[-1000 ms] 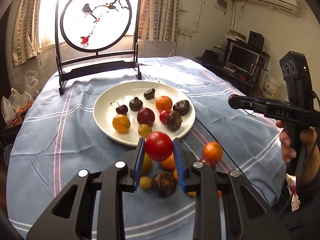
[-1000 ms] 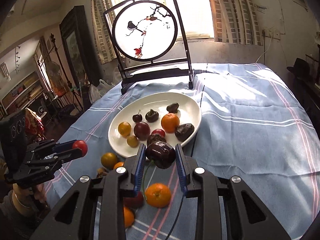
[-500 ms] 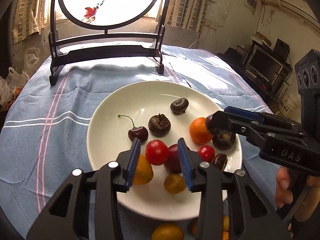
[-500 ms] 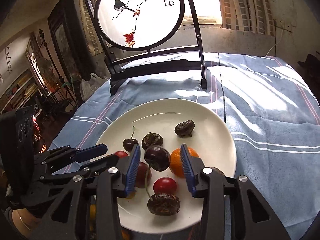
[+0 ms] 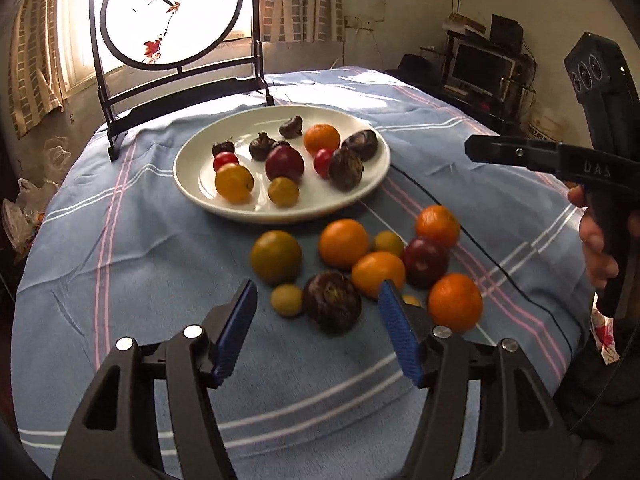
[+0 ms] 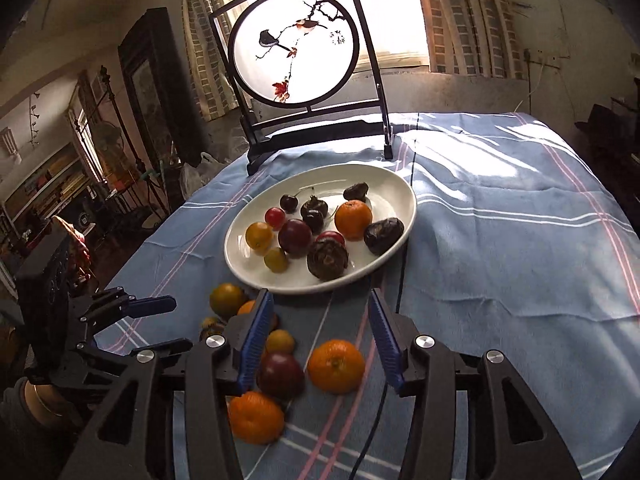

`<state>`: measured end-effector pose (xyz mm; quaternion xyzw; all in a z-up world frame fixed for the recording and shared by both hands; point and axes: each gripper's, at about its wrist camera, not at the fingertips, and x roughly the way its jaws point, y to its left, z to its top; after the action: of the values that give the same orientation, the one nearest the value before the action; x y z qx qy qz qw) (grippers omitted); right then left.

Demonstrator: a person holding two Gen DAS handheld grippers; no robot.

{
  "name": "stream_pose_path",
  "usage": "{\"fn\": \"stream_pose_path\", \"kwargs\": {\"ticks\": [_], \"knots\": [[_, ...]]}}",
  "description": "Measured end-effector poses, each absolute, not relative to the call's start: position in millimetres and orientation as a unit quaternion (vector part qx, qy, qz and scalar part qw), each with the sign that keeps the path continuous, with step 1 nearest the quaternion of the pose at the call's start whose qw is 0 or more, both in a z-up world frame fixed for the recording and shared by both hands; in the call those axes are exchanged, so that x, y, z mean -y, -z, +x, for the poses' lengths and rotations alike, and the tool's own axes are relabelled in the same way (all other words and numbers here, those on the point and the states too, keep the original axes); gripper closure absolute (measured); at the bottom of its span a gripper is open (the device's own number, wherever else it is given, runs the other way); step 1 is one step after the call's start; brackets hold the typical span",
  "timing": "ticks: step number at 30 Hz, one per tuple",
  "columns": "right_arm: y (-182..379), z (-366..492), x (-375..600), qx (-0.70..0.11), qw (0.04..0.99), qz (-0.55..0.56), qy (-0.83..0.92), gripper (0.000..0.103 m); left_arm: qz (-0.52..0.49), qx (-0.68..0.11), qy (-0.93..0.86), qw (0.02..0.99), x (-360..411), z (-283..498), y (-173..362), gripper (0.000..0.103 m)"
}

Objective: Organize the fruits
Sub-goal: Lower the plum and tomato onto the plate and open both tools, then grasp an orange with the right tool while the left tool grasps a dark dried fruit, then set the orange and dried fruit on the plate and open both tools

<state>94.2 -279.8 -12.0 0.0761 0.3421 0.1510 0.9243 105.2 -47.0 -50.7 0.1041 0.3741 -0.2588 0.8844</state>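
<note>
In the left wrist view a small yellow fruit (image 5: 411, 300) is mostly hidden behind the left gripper's (image 5: 318, 322) right pad. The right gripper (image 5: 520, 152) is cut off by the frame's right edge, so its jaws cannot be read there. In the right wrist view a dark fruit (image 6: 211, 326) and an orange (image 6: 247, 307) are half hidden behind the right gripper's left finger (image 6: 256, 332). The worktop's near edge lies out of frame
</note>
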Motion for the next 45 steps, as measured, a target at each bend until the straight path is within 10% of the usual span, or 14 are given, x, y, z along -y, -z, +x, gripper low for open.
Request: {"fn": "stream_pose_path", "kwargs": {"ticks": [7,41,45], "knots": [[32.0,60.7,289.3,-0.360,0.915,0.101,-0.153,0.054,0.158,-0.373,0.255,0.878,70.8,96.2,72.5,0.061],[68.4,59.8,211.7,-0.422,0.886,-0.009,-0.190,0.048,0.098,-0.390,0.242,0.883,30.1,78.8,55.4,0.061],[71.3,58.5,210.8,-0.434,0.881,0.000,-0.191,0.061,0.082,-0.390,0.240,0.885,22.3,79.4,56.8,0.061]]}}
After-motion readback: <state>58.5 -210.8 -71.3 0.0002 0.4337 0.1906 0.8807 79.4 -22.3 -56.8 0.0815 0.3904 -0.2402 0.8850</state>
